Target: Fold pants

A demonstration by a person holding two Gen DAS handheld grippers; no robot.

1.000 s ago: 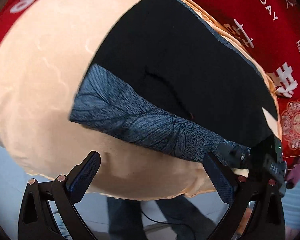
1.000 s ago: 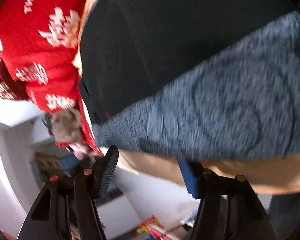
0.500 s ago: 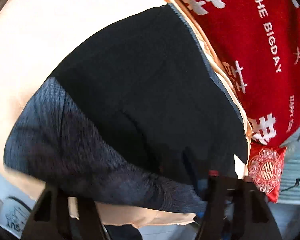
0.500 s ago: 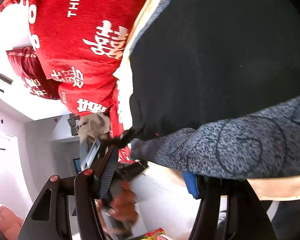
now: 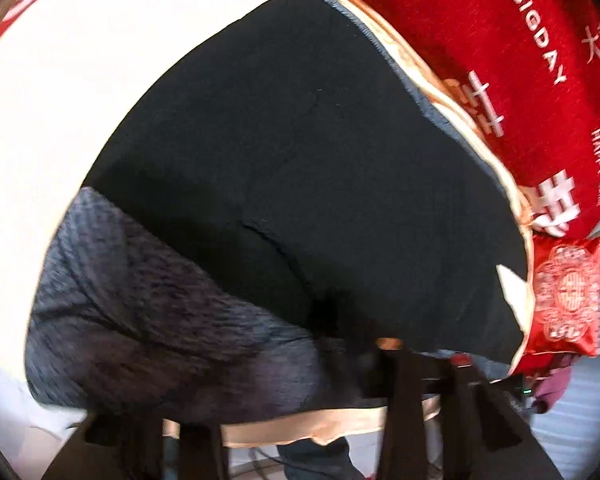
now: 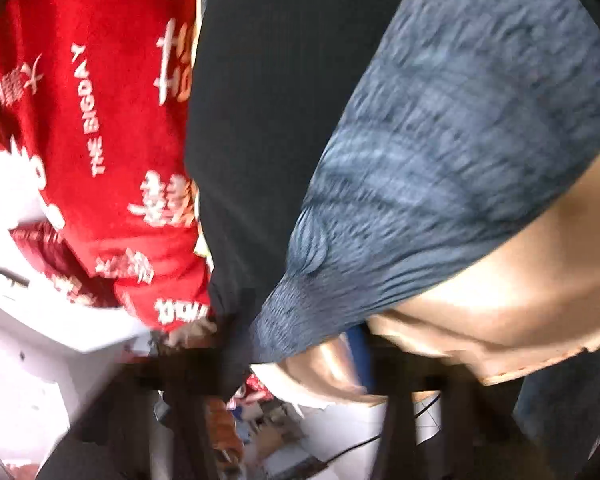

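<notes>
Black pants [image 5: 300, 160] lie flat on a peach bed cover [image 5: 40, 120]. Their blue-grey patterned waistband [image 5: 160, 300] faces me. In the left wrist view my left gripper [image 5: 300, 412] sits at the waistband's near edge, its jaws closing with the band's cloth between them. In the right wrist view the pants [image 6: 268, 120] and the waistband [image 6: 460, 140] fill the frame. My right gripper [image 6: 296, 360] is at the waistband's corner, jaws closing with that corner of cloth between them. Blur and cloth hide the fingertips in both views.
A red blanket [image 5: 520, 60] with white lettering lies along the far side of the pants, also in the right wrist view [image 6: 92, 140]. A red cushion [image 5: 568, 296] sits at its end. White furniture [image 6: 40, 360] stands beyond the bed. A person's jeans-clad legs [image 5: 312, 460] are below.
Both grippers stood open short of the waistband; now both have closed on it. The left slid in over the band's edge. The right swung and rolled to the band's corner.
</notes>
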